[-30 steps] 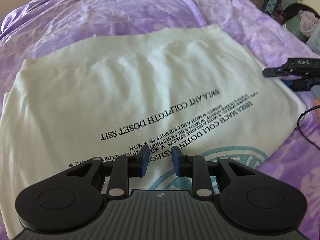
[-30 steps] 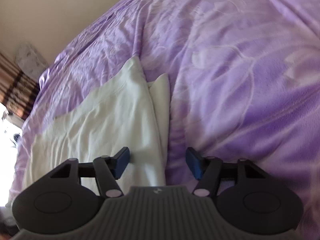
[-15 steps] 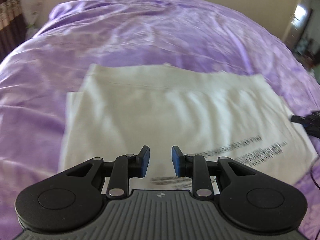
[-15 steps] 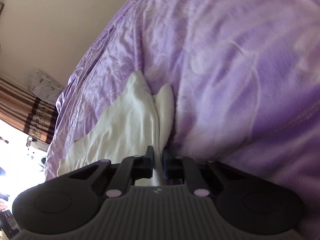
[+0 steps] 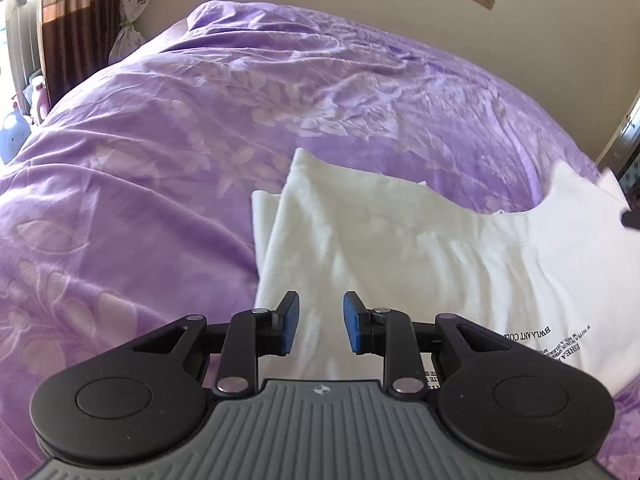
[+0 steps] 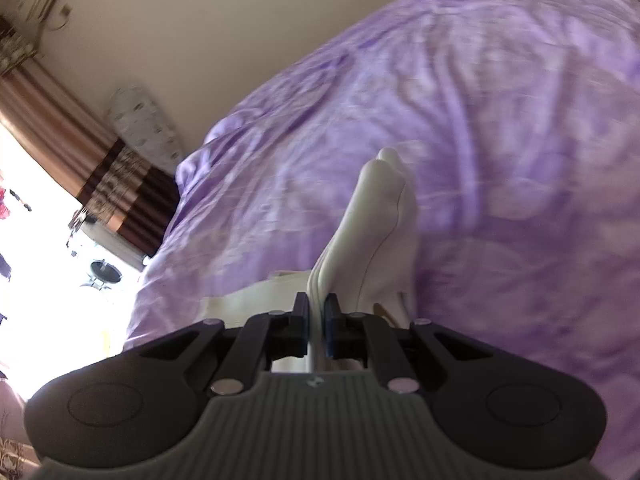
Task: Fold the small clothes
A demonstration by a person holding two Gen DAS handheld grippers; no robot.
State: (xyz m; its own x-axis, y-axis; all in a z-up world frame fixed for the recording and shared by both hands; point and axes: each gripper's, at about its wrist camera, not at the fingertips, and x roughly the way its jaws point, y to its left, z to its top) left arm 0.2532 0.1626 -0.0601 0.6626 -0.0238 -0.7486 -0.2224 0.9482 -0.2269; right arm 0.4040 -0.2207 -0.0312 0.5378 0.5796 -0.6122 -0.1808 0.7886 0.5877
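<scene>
Left gripper is hanging low with its jaws spread apart, nothing between the blue pads, and it's pointing forward and tipped down a bit. Right gripper has its jaws squeezed nearly together, pinching a fold of the shirt, which stands up in a ridge running away from the tips. That right one looks rolled to one side, since its whole view is tilted, and its picture is kinda blurry.

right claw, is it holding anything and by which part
The right claw is shut on the white shirt, pinching a bunched edge of the cloth. The left claw is open, holding nothing.
</scene>
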